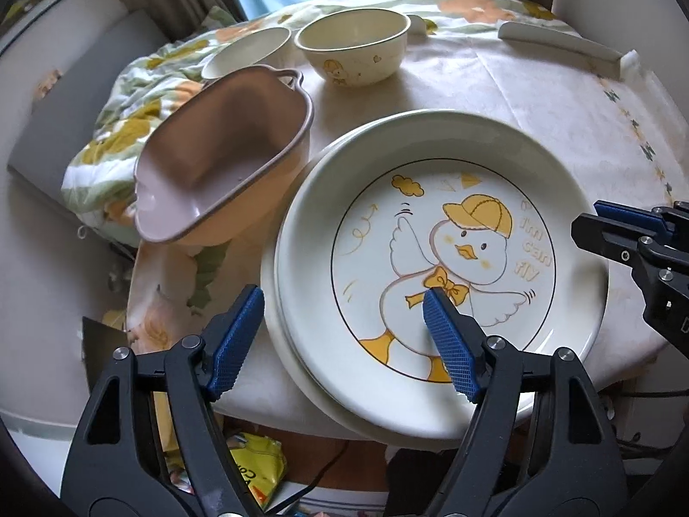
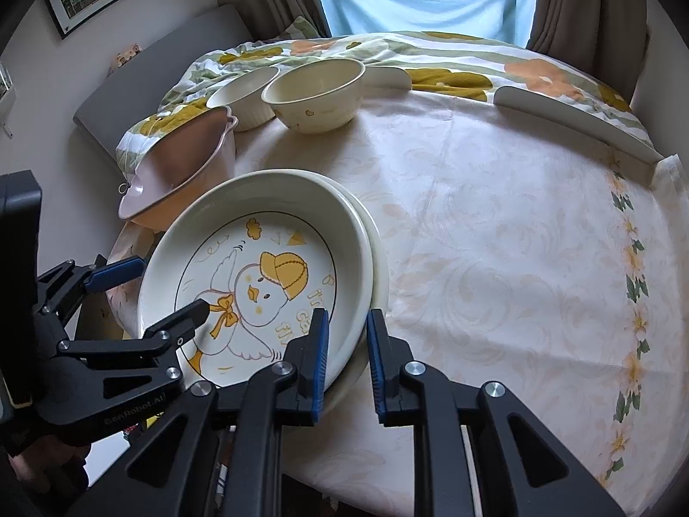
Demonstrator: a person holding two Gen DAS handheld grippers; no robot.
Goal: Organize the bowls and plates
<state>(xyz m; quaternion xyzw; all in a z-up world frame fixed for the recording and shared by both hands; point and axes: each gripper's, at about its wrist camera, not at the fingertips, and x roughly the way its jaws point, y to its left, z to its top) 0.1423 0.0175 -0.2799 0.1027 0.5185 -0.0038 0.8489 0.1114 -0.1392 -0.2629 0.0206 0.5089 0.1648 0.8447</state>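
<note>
Table: a round table under a cream floral cloth (image 2: 495,237) carries all the crockery, crowded toward one side and its near edge.
Plates: two, stacked. The glossy cream ceramic plate with a yellow-capped duck drawing (image 1: 430,224) sits on a plain cream plate (image 2: 379,258) whose rim peeks out beneath, and the pile overhangs the table's near edge. I would say the stacking is done.
Pink dish: one matte pink-brown handled dish (image 1: 224,155), tilted against the plates' rim, probably leaning on the bunched cloth.
Bowls: two, side by side at the far side: a cream ceramic bowl with a small duck print (image 1: 353,49) and a plainer ribbed white bowl (image 1: 245,54). They look next to be gathered.
Left gripper: the left gripper (image 1: 344,344) is spread wide, straddling the duck plate's rim, pinching nothing; it seems to have let go.
Right gripper: the right gripper (image 2: 348,362) is nipped onto the duck plate's rim, seemingly steadying the pile.
</note>
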